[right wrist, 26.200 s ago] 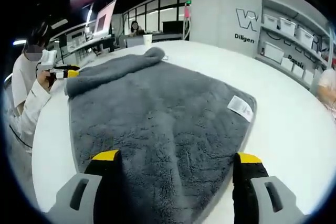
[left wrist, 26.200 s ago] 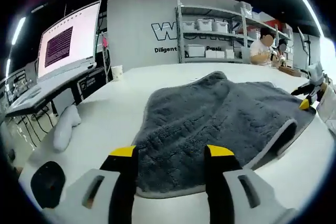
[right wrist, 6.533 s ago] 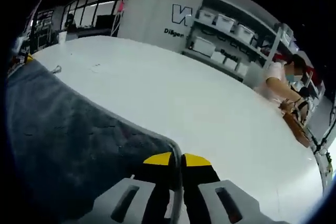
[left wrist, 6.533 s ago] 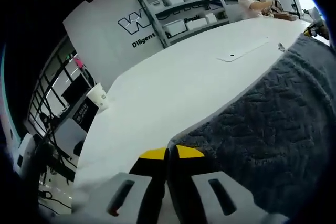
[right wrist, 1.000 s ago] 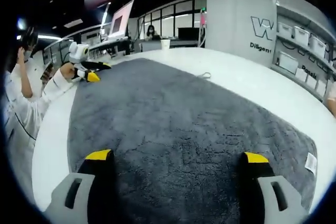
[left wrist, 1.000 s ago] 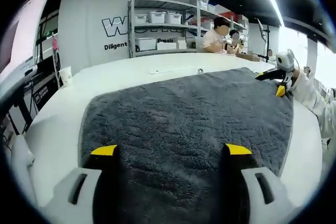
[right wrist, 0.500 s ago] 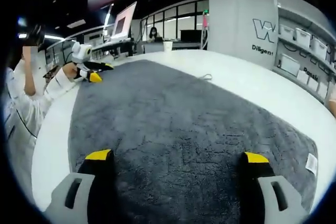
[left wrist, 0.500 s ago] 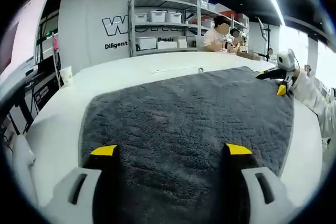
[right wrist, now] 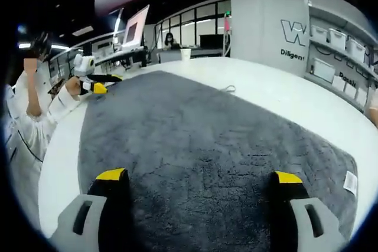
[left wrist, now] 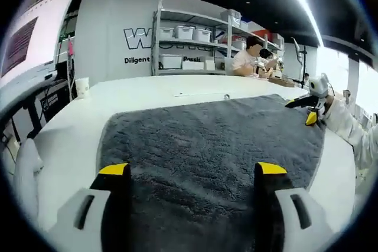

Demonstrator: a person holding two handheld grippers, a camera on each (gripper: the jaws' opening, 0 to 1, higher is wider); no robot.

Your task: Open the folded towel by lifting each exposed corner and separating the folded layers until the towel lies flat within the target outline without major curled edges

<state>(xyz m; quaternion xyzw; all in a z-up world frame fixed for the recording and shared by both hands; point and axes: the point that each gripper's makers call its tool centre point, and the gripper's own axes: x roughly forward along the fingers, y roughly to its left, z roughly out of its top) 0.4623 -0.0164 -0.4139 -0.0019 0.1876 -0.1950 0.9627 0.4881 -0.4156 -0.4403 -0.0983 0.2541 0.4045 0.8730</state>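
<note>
In the left gripper view, the left gripper (left wrist: 186, 169) has its jaws spread wide apart with nothing between them; their yellow tips stand over the near part of the grey towel (left wrist: 207, 140), though whether they touch the pile cannot be told. The towel lies opened out in a single spread layer on the white counter (left wrist: 71, 140), its edges flat along the left and far sides. At the towel's far right corner the right gripper (left wrist: 311, 116) shows, held by a person's hand in a white sleeve (left wrist: 348, 131).

In the right gripper view, the right gripper (right wrist: 199, 176) likewise has its jaws wide apart and empty, the yellow tips over the near edge of the towel (right wrist: 207, 140). A small white label (right wrist: 351, 182) sits at the towel's right corner. The left gripper (right wrist: 97, 87) shows at the towel's far left corner, in the person's hand.

Beyond the counter in the left gripper view stand a shelf rack (left wrist: 195, 42) with white bins against a grey wall, a paper cup (left wrist: 82, 87) near the counter's far left, a large monitor (left wrist: 35, 42) at the left, and people (left wrist: 248, 60) seated at the far right.
</note>
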